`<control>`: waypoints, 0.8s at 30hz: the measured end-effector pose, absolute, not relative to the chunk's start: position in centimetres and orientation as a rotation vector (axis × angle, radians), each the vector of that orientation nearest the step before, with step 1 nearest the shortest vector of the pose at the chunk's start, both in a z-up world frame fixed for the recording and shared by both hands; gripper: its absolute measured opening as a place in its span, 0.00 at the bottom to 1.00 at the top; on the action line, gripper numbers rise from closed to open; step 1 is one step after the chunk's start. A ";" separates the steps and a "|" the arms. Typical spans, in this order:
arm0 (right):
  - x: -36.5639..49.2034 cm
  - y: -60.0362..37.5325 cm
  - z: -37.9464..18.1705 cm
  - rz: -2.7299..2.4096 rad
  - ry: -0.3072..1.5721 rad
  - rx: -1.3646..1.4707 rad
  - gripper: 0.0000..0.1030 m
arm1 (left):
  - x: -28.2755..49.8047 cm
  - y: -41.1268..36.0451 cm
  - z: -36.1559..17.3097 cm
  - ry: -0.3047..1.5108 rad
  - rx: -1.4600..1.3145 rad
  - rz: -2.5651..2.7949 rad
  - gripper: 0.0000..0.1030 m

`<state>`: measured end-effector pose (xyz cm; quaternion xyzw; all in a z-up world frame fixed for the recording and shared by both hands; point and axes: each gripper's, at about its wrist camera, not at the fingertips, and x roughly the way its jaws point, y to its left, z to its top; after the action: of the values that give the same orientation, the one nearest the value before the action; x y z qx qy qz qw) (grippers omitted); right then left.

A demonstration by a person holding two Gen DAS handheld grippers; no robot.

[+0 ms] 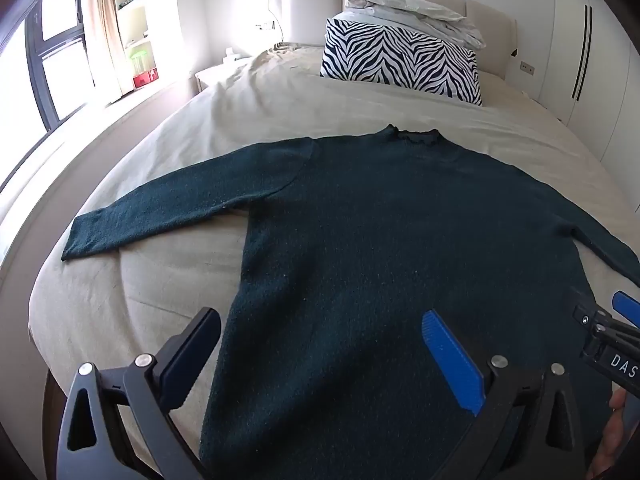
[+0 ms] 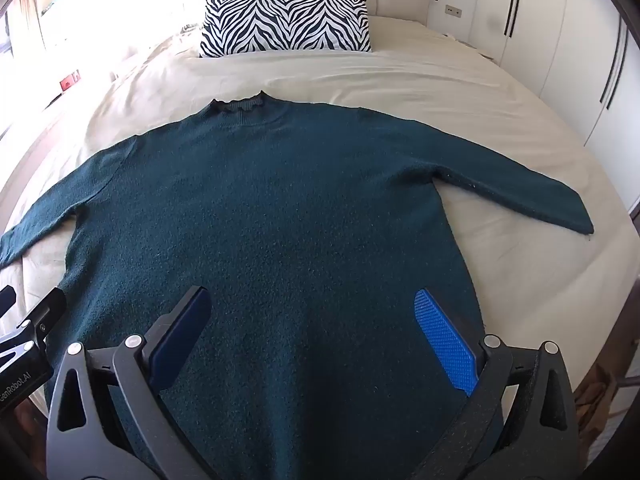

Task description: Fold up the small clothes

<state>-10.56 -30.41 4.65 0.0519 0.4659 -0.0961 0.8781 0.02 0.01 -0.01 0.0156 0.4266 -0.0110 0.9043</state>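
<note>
No fold shows yet: one dark green sweater (image 2: 280, 208) lies flat and face-up on the bed (image 2: 460, 92), collar toward the far end near the zebra-striped pillow (image 2: 286, 24), hem at the near edge, both sleeves stretched out to the sides. By my reading the laying-out is done, while the sleeve folds and the body folds are all left.

Both tools hang over the near part of the sweater with nothing between their fingers. The left tool (image 1: 320, 360) is spread wide above the sweater's left side seam, one finger over bare sheet. The right tool (image 2: 316, 344) is spread just as wide over the right half of the body.

Only the left view shows the left sleeve (image 1: 160, 216) whole to its cuff, plus the window (image 1: 52, 60) and curtain (image 1: 106, 28). Only the right view shows the right sleeve (image 2: 520, 192) to its cuff. Each view catches the other tool at its edge.
</note>
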 end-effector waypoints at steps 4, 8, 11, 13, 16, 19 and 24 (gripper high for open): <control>-10.4 -30.7 4.4 -0.198 0.972 0.121 1.00 | 0.1 0.1 0.0 0.883 0.031 -0.023 1.00; -10.2 -30.5 4.4 -0.198 0.977 0.113 1.00 | 0.1 -0.1 -0.7 0.888 0.036 -0.019 1.00; -10.6 -30.8 4.6 -0.198 0.977 0.113 1.00 | 0.2 -0.2 -1.0 0.888 0.036 -0.019 1.00; -10.6 -30.6 4.4 -0.198 0.977 0.110 1.00 | 0.1 -0.1 -0.6 0.888 0.038 -0.019 1.00; -10.6 -30.4 4.6 -0.199 0.976 0.105 1.00 | -0.1 0.1 -0.6 0.889 0.035 -0.019 1.00; -10.8 -30.2 4.4 -0.198 0.978 0.098 1.00 | -0.2 0.1 -0.8 0.889 0.034 -0.018 1.00; -10.8 -30.2 4.3 -0.196 0.979 0.097 1.00 | -0.1 0.2 -0.7 0.894 0.031 -0.019 1.00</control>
<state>-10.83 -30.21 4.30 0.0467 0.4693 -0.0939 0.8768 -0.10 0.22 -0.66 0.0149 0.4320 -0.0093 0.9017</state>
